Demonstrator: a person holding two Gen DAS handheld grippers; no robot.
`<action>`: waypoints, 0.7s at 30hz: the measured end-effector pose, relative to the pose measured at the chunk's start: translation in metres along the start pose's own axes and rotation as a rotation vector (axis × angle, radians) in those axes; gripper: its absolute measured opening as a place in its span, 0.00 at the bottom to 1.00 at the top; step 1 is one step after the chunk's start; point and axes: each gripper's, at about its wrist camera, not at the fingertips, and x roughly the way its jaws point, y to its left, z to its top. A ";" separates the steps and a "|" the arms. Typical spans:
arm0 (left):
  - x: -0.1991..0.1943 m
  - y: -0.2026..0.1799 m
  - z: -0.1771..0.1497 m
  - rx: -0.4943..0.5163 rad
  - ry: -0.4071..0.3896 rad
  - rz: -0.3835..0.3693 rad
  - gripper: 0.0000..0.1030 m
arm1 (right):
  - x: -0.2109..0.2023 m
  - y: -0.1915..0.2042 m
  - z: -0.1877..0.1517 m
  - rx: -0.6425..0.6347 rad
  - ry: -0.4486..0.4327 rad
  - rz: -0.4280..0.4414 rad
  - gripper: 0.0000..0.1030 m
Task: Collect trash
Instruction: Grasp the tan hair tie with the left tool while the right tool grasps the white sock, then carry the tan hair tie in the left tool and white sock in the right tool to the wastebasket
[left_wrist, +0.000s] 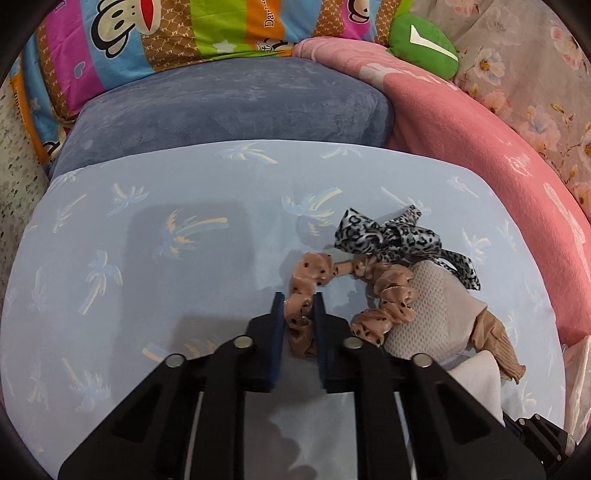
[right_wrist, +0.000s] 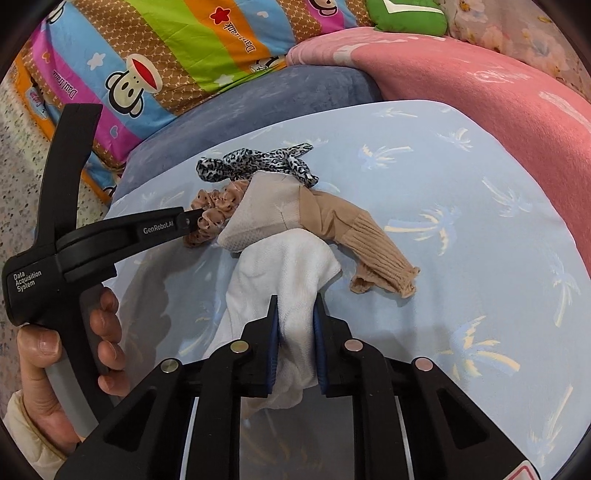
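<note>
Fingers (right_wrist: 274, 334) hide white cloth's (right_wrist: 284, 273) end; scrunchie (left_wrist: 314, 280) partly covered.

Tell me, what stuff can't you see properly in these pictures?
- White cloth: right wrist view, its near end is hidden behind the right gripper, clamped on it.
- Tan spotted scrunchie: left wrist view, the part between the left gripper fingers is squeezed out of sight; right wrist view, the beige sock covers most of it.
- Leopard-print bow: right wrist view, the sock hides its near side.
- Green cushion: right wrist view, cut off by the top edge.
</note>
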 end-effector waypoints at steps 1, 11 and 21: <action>-0.001 0.000 0.000 -0.004 0.003 -0.007 0.10 | -0.002 0.000 0.000 -0.002 -0.002 -0.001 0.13; -0.042 -0.024 -0.007 0.013 -0.031 -0.031 0.09 | -0.054 -0.006 0.003 0.012 -0.072 -0.007 0.13; -0.097 -0.066 -0.018 0.067 -0.097 -0.095 0.09 | -0.125 -0.021 -0.004 0.038 -0.164 -0.021 0.13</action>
